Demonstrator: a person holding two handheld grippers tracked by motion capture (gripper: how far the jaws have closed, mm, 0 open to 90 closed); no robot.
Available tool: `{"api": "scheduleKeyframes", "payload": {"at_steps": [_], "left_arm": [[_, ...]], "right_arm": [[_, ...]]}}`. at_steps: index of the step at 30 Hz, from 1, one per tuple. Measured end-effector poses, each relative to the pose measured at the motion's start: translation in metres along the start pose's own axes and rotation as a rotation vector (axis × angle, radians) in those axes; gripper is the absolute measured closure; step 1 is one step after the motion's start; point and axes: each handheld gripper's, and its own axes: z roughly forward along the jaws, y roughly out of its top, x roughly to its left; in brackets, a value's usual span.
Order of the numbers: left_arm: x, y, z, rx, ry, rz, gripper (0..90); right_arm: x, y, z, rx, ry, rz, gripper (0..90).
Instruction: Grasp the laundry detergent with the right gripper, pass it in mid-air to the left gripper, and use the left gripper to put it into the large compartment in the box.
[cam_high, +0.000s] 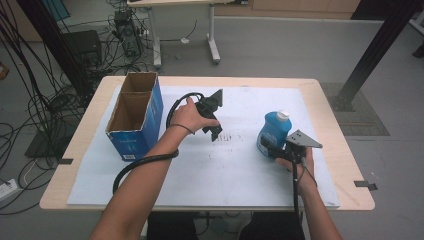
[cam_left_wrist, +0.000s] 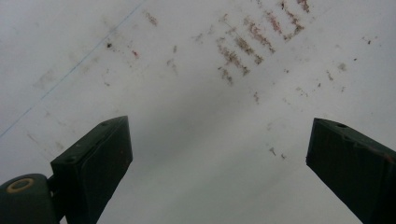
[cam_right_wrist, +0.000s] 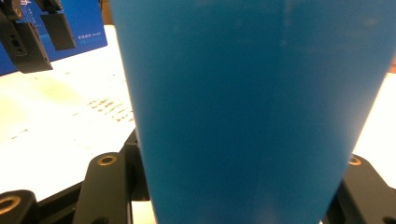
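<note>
The blue bottle (cam_high: 273, 132) stood upright on the white sheet (cam_high: 200, 175) at the right side of the table (cam_high: 330, 95), wedged squarely between the jaws of the right gripper (cam_high: 266, 145), which were clamped on its lower body; in the right gripper view its blue wall (cam_right_wrist: 252, 112) rose straight up from between them. The right hand (cam_high: 300, 165) came in low from the near edge, gripper pointing away and to the left at the bottle. The left gripper (cam_high: 214, 131), gripped from above by the left hand (cam_high: 187, 116), pointed down over the stained middle of the sheet (cam_left_wrist: 196, 93) with its jaws wide apart and empty, beside the blue cardboard box (cam_high: 136, 117).
</note>
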Motion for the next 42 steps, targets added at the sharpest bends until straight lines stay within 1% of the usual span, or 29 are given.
{"api": "scheduleKeyframes", "payload": {"at_steps": [9, 31, 42], "left_arm": [[-0.0018, 0.0013, 0.0000, 0.002, 0.004, 0.003, 7.4], [0.0013, -0.0009, -0.0023, -0.005, 0.001, -0.002, 7.4], [-0.0006, -0.0017, -0.0040, -0.007, 0.002, 0.005, 7.4]], "right_arm": [[0.0003, 0.0005, -0.0001, 0.002, -0.001, -0.003, 41.4], [0.0003, 0.0008, 0.0002, 0.003, -0.001, -0.004, 41.4], [0.0006, 0.0007, 0.0001, 0.003, -0.002, -0.002, 41.5]]}}
